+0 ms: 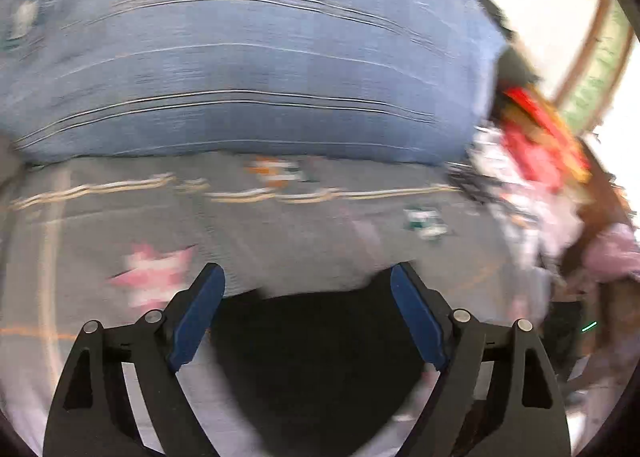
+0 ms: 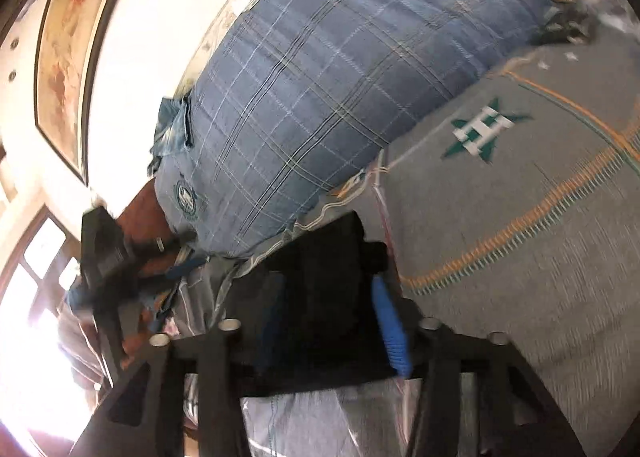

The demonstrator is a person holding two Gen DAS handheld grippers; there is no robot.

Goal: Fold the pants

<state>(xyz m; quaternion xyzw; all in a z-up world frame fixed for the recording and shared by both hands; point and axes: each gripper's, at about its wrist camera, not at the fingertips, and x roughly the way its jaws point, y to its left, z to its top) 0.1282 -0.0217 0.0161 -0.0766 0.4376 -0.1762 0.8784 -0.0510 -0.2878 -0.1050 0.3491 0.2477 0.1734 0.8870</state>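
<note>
Black pants [image 2: 320,277] lie on the grey bedspread [image 2: 500,257] beside a blue plaid pillow [image 2: 320,77]; right tool [image 2: 328,297] grips them, left tool [image 1: 308,277] spread wide above them. Pillow's round logo [image 2: 186,197] unreadable.

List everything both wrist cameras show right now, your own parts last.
black pants: one, black, on the bedspread between the left fingers; also between the right fingers.
bedspread: one, grey with star motifs and orange stitching, under the pants.
plaid pillow: one, blue, at the far edge of the bedspread.
clothes pile: red, white and pink, count unclear, right of the pillow.
framed picture: one, on the white wall.
left hand-held gripper: black with blue pads, open over the pants.
right hand-held gripper: black with blue pads, shut on the pants.
left hand: one, ring visible.
</note>
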